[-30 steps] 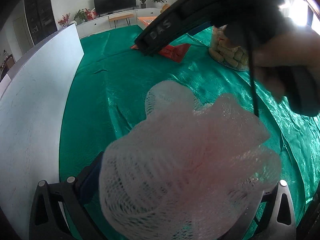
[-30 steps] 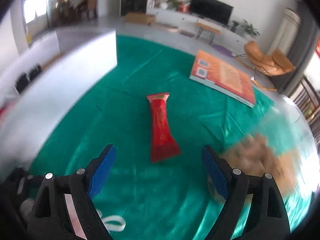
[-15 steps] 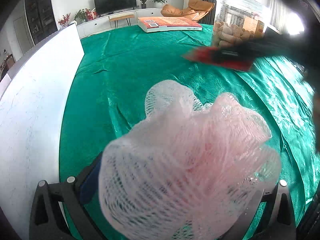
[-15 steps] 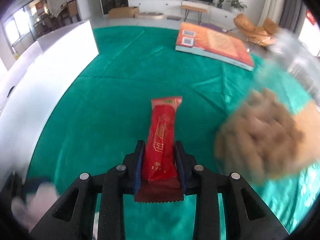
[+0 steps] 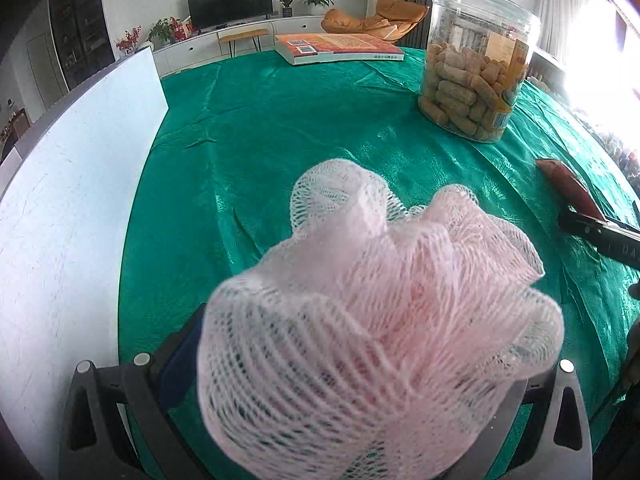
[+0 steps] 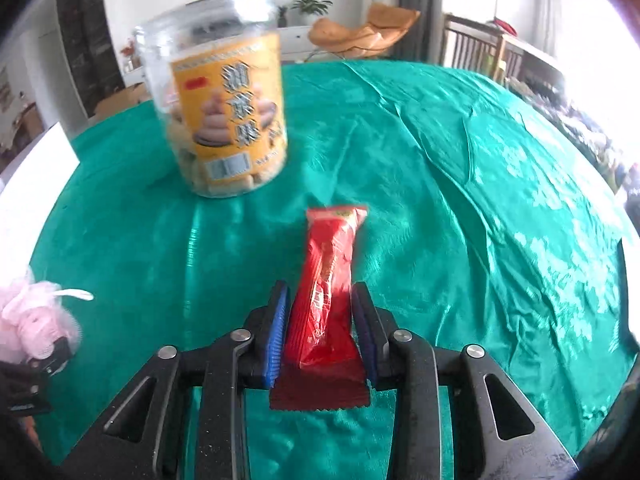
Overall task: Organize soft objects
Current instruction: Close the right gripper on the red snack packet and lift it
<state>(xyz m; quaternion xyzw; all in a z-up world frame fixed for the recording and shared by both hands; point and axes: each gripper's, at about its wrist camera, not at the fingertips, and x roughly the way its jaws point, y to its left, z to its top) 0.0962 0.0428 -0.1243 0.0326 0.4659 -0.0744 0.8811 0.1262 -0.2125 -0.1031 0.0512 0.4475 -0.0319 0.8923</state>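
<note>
While left fingers clench a fluffy pink mesh loofah, right fingers loosening around glossy red packet

One loofah, one packet, one jar

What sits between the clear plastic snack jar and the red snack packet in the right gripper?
Nothing: only bare green tablecloth between the clear plastic snack jar and the red snack packet, clearest in the right wrist view.
</note>
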